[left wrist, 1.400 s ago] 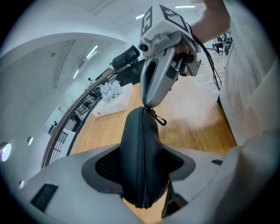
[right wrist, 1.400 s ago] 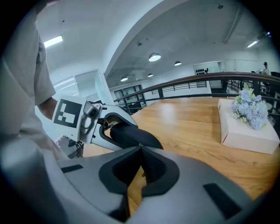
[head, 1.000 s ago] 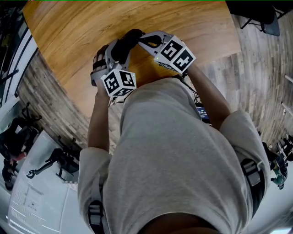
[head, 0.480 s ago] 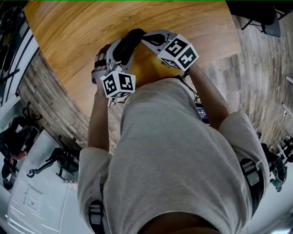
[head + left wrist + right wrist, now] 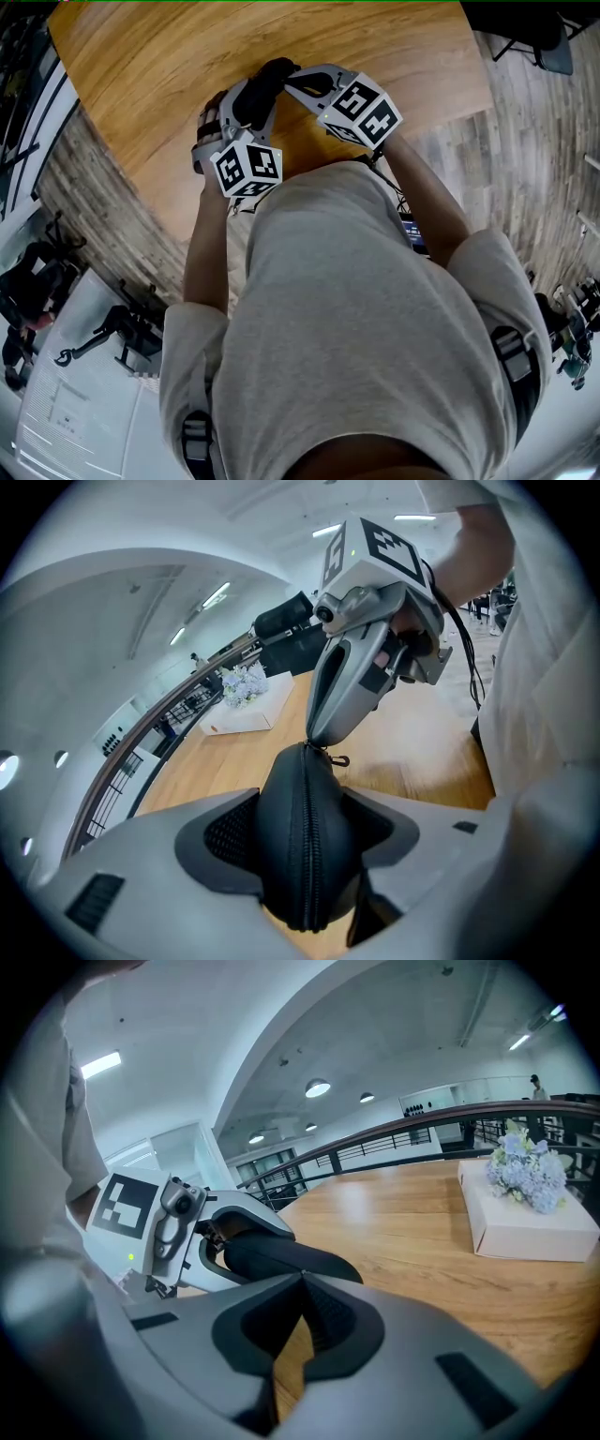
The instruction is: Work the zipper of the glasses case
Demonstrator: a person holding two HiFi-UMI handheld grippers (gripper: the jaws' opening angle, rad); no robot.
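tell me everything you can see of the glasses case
The glasses case is a black, rounded shell with a matte, fabric-like skin. Its zipper runs down the middle seam, shut along the visible stretch, with a small metal loop at the far end. It is held seam-up above the wooden table, clamped between the left gripper's pads. The shut right gripper meets its far end; whether it pinches the pull is unclear.

Pale short-sleeved shirt (image 5: 366, 328), black shoulder straps (image 5: 511, 352)
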